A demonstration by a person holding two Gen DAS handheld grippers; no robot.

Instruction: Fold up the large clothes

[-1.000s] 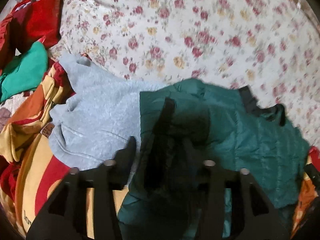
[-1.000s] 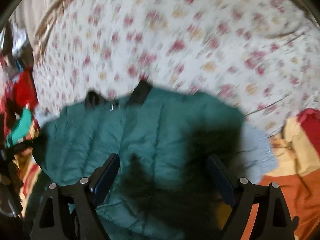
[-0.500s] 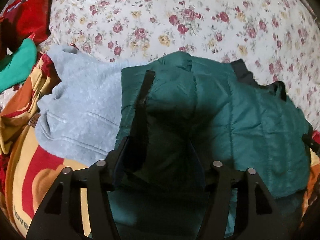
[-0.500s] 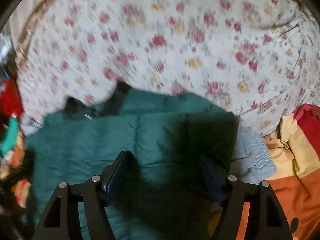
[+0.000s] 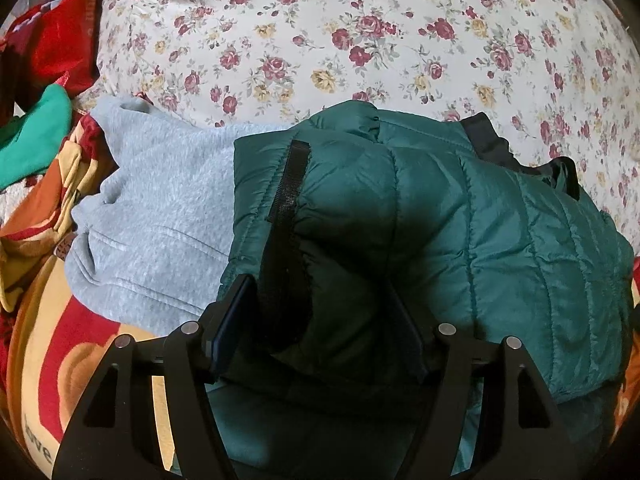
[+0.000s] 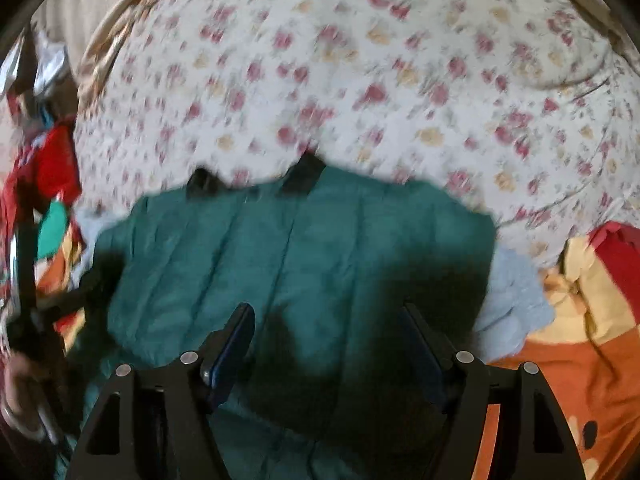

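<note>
A dark green quilted puffer jacket (image 5: 500, 232) lies in a folded bundle on the floral bedsheet (image 5: 360, 40). A black trim strip (image 5: 286, 208) runs down its left edge. My left gripper (image 5: 320, 300) is open, its jaws wide apart around the jacket's near left fold. The jacket fills the middle of the right wrist view (image 6: 300, 260), which is blurred. My right gripper (image 6: 328, 320) is open over the jacket and holds nothing.
A light grey sweatshirt (image 5: 160, 208) lies left of the jacket, partly under it. A red, orange and yellow blanket (image 5: 60, 340) covers the near left; it also shows in the right wrist view (image 6: 580, 340). Red (image 5: 60, 40) and bright green (image 5: 32, 140) clothes are piled far left.
The left gripper has moved closer to the jacket's left fold, and both grippers' jaws have narrowed a little. The right wrist view has swung and is blurred by motion.
</note>
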